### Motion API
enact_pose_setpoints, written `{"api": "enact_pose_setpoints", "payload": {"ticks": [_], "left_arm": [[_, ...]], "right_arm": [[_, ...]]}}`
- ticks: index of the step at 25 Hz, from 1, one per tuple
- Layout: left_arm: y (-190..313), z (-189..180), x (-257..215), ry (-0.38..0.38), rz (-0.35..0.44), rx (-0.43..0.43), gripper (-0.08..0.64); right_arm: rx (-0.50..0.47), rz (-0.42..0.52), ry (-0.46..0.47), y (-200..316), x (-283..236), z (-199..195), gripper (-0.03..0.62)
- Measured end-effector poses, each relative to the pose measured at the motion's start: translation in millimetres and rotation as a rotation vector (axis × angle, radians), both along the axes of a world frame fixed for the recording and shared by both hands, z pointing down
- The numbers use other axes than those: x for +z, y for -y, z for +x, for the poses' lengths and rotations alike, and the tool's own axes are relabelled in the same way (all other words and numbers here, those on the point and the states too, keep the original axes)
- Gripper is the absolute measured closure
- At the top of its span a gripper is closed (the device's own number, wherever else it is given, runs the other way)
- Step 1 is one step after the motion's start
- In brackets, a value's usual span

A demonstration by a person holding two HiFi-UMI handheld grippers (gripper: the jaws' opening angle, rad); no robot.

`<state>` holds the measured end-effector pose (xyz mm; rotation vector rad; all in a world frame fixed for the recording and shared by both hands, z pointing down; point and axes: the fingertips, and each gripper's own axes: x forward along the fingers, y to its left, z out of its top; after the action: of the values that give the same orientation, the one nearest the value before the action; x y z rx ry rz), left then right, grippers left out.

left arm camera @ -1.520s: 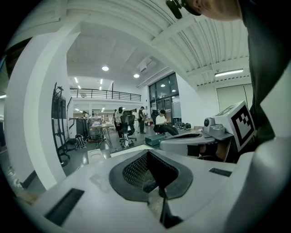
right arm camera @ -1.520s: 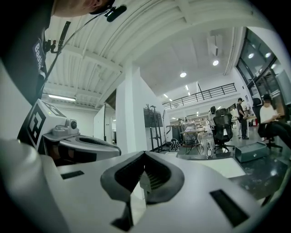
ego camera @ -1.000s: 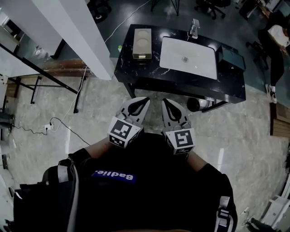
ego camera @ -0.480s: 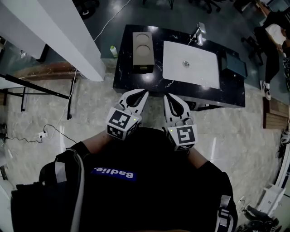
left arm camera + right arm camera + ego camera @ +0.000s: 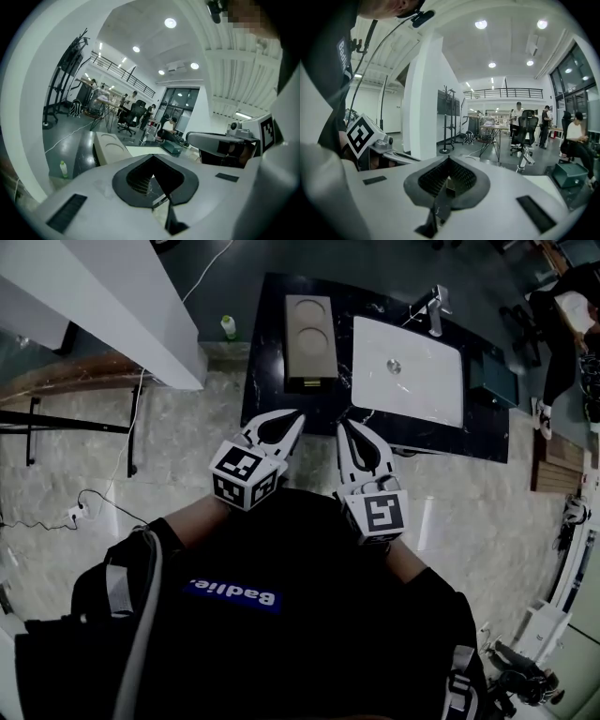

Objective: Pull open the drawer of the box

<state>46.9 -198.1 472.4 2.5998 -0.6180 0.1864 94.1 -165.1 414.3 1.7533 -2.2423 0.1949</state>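
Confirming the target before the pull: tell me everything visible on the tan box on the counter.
The tan box is a long, matte rectangular block with two round recesses in its top. It lies flat at the left end of the black marbled counter, beside the white basin, one short end facing the person. That end shows a darker front with a small yellowish piece, possibly the drawer pull; the drawer looks shut. Only the counter touches it.
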Motion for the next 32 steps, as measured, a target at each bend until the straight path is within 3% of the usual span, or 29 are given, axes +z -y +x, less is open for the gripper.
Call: {"api": "enact_pose_setpoints", "payload": {"ticks": [7,16,19,25,32], "left_arm": [[26.4,-4.4,28.0,-0.004,-0.115,-0.021,0.560],[50.6,-9.1,31.9,-0.003,-0.133,-0.061,0.558],[60.8,-3.1,43.4,-0.010,-0.233,-0.075,0.558],[69.6,16.3,97.0,-0.075,-0.580,-0.145,0.558],[75.6,39.5,115.8,-0.244,-0.697,-0.226,0.528]], "right_arm": [[-0.011,-0.006,0.015,24.0,5.7,-2.4,0.592],[-0.123,0.015,0.021,66.7,9.0,3.1,0.592],[-0.175,0.031,0.025,90.9,-0.4,6.2,0.592],[-0.230,0.007,0.046,128.3,3.4,32.5,0.592],[-0.299,-0.032,0.045,168.2,25.1,64.4,0.592]]}}
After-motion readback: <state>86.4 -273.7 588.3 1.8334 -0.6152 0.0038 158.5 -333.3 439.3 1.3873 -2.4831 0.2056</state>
